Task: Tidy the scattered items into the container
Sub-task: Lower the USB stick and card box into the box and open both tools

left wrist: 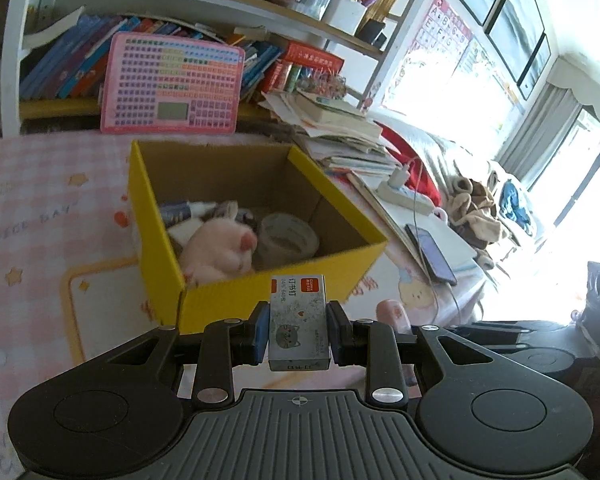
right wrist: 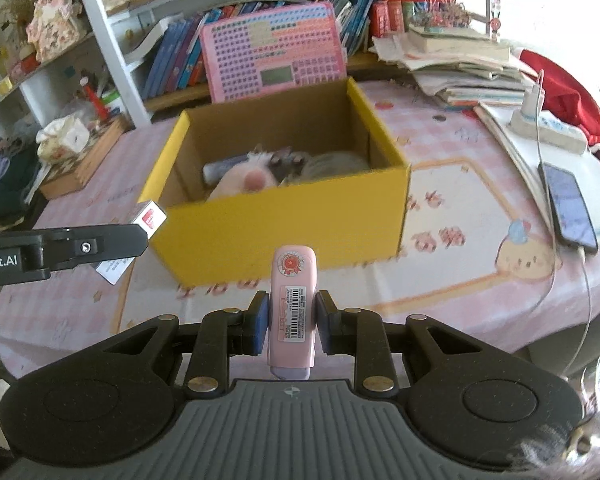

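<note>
yellow box (left wrist: 260, 300) of matt corrugated cardboard, plain brown inside; fluffy plush toy (left wrist: 220, 248); glossy tape roll (left wrist: 288, 236); tabletop (left wrist: 40, 208) under pink checked cloth.

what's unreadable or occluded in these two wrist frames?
- Yellow box contents, right wrist view: the near wall hides all but the tops of the pink plush and a grey shape.
- Staple box small print, left wrist view: too small to read; left claw pads cover its sides.
- Pink stapler-like item, right wrist view: its rear end is hidden behind the right claw body.
- Window area, left wrist view: overexposed.
</note>
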### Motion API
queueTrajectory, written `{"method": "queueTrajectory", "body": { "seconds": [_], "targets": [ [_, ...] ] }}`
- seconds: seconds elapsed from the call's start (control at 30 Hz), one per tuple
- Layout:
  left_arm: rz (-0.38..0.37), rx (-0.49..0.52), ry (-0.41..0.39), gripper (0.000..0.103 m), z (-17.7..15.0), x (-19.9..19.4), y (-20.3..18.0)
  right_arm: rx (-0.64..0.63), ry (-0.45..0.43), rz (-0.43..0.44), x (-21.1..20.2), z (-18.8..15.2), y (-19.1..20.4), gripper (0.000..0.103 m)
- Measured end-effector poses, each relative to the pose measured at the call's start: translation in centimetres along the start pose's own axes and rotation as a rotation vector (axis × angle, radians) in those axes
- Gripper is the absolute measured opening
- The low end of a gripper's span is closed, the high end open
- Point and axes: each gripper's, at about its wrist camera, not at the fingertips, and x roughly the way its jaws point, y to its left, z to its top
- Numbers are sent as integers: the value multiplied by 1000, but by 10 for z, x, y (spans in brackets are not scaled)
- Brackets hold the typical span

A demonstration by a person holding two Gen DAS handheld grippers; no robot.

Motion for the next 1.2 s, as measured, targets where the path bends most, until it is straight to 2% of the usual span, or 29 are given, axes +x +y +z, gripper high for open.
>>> {"method": "queueTrajectory", "body": {
  "seconds": [0.23, 0.43, 0.53, 0.8, 1.0, 1.2],
  "targets": [
    [73, 31, -51, 28, 31, 26, -9, -59, -91, 51, 18, 53, -27, 23],
    [152, 38, -58, 28, 56, 58, -3, -170, -106, 98, 58, 99, -27, 23],
    [198, 52, -46, 28, 67, 79, 2, -236, -72, 110, 86, 117, -20, 23],
    [329, 87, 35, 28, 80, 137, 27, -390, 90, 141, 167, 147, -1, 23],
    [354, 75, 63, 29, 83, 154, 39, -441, 149, 145, 198, 157, 4, 24],
    [368, 89, 70, 29, 87, 164, 40, -440, 179, 145, 214, 164, 0, 23]
  ]
}}
